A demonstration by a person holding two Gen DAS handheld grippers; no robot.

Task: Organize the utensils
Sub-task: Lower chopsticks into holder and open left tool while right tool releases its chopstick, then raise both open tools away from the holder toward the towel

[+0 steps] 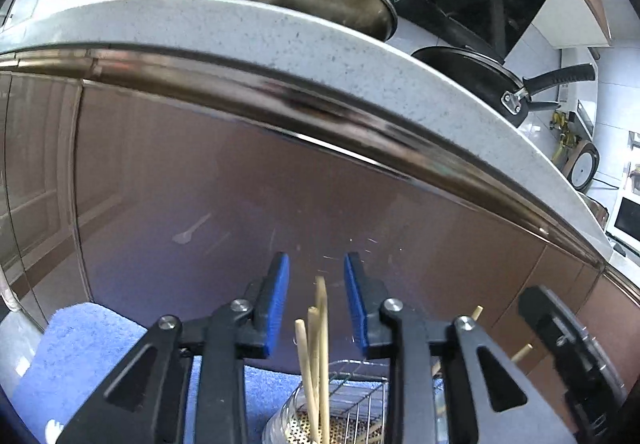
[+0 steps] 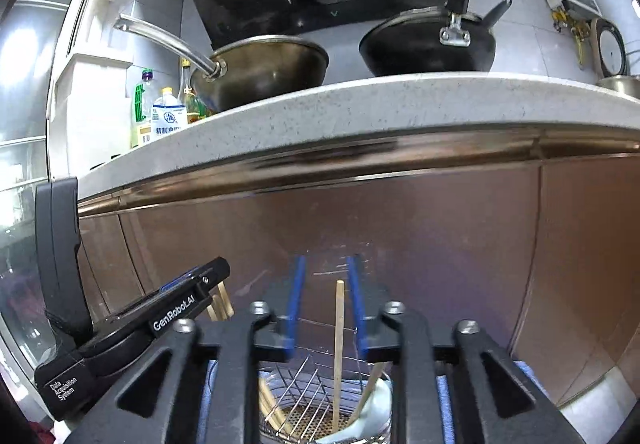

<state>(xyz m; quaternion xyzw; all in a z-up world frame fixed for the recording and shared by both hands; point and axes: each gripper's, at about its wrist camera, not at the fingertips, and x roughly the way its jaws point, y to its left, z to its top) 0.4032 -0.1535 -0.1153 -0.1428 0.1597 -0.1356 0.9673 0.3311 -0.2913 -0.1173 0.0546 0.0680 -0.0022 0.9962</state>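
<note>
Two claws, left and right, spread around upright chopsticks without pinching; withdrawing toward six o'clock could snag and topple the holder.

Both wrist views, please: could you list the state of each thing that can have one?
Left gripper: open, chopstick tips between its pads, untouched.
Right gripper: open, one chopstick between its pads, untouched.
Chopsticks: standing upright in the holder.
Utensil holder: upright, holding chopsticks and a pale utensil.
Steel pan: on the counter, upright.
Black pan: on the counter, upright.
</note>
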